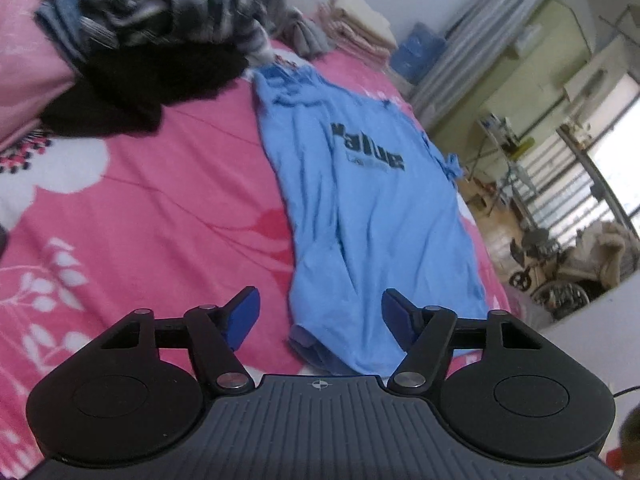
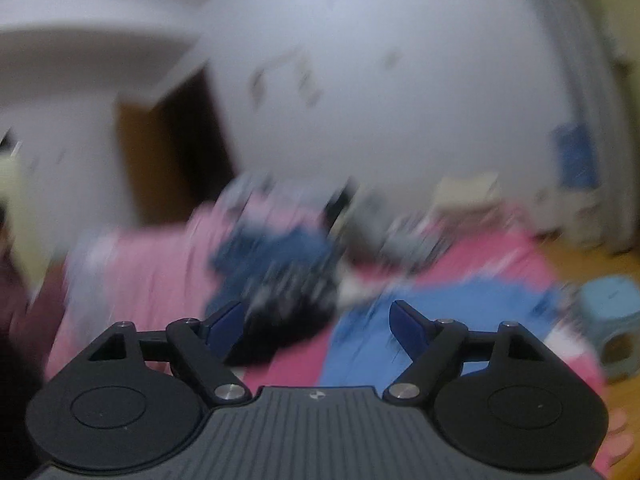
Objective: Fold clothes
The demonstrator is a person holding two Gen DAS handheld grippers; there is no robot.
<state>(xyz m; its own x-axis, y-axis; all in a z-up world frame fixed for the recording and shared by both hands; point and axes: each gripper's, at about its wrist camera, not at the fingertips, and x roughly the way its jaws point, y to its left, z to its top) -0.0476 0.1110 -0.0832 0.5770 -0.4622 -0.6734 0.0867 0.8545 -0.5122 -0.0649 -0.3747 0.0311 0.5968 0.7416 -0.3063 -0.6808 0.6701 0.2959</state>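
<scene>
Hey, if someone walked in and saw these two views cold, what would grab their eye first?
First, the light blue T-shirt with dark lettering, spread lengthwise on the pink floral bedsheet just ahead of the open left gripper. Next, the heap of dark clothes piled at the bed's far left. The right gripper, also open and holding nothing, looks over the same bed, though its view is badly blurred.

One light blue T-shirt (image 1: 372,216) laid out flat, one bed (image 1: 160,200) with a pink flowered sheet, one heap of dark clothes (image 1: 152,36), one stack of folded towels (image 1: 356,20), two hand-held grippers, left (image 1: 319,320) and right (image 2: 316,326), one blue stool (image 2: 612,316)
</scene>
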